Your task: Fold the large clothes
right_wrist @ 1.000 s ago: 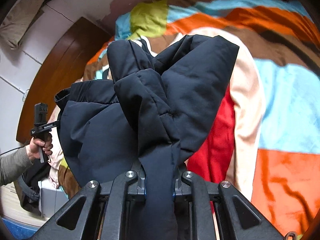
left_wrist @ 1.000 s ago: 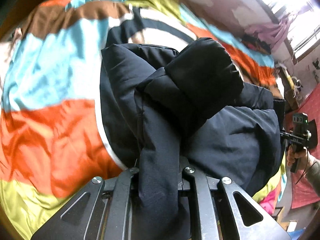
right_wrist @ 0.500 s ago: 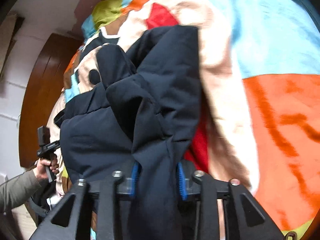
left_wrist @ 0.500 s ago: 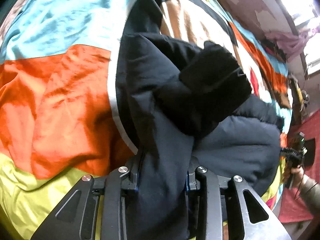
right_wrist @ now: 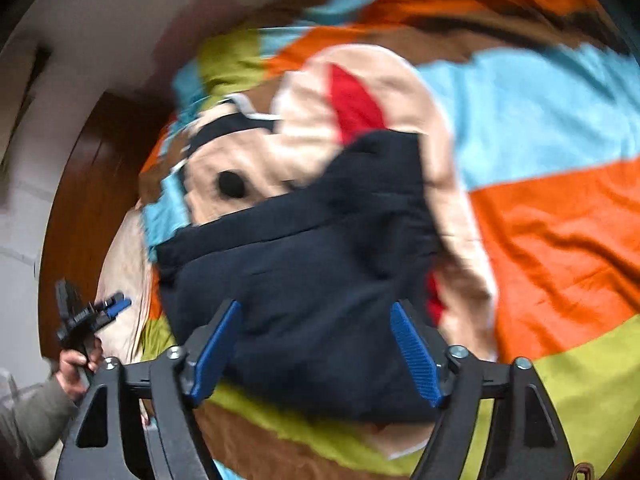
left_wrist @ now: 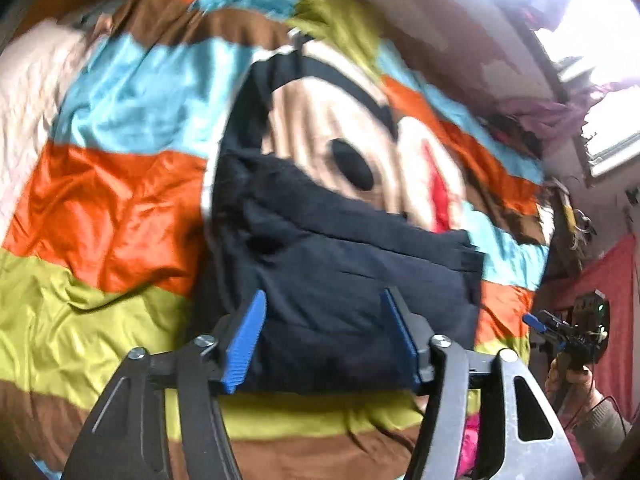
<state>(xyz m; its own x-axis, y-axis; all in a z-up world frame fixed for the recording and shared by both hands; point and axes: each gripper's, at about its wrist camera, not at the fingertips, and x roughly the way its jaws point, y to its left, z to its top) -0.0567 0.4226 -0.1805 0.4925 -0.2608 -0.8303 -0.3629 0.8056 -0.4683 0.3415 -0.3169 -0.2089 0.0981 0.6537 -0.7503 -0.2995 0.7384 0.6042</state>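
Observation:
A dark navy padded jacket [left_wrist: 340, 280] lies folded into a rough rectangle on the colourful bedspread [left_wrist: 108, 208]. It also shows in the right wrist view [right_wrist: 312, 280]. My left gripper [left_wrist: 326, 336] is open and empty, its blue pads [left_wrist: 244, 336] wide apart just above the jacket's near edge. My right gripper [right_wrist: 316, 352] is open and empty too, hovering over the same near edge from the other side. Each gripper appears small in the other's view, the right gripper at the right [left_wrist: 560, 332] and the left gripper at the left [right_wrist: 92, 312].
The bedspread [right_wrist: 560, 240] has orange, blue, green and brown patches and a cartoon face. A wooden headboard [right_wrist: 92, 208] stands at the left in the right wrist view. A bright window [left_wrist: 600, 40] and a red cloth [left_wrist: 616, 280] are beyond the bed.
Both grippers have let go of the jacket and opened wide. The jacket has dropped from its lifted, bunched shape to lie folded flat on the bed. Both views are motion-blurred.

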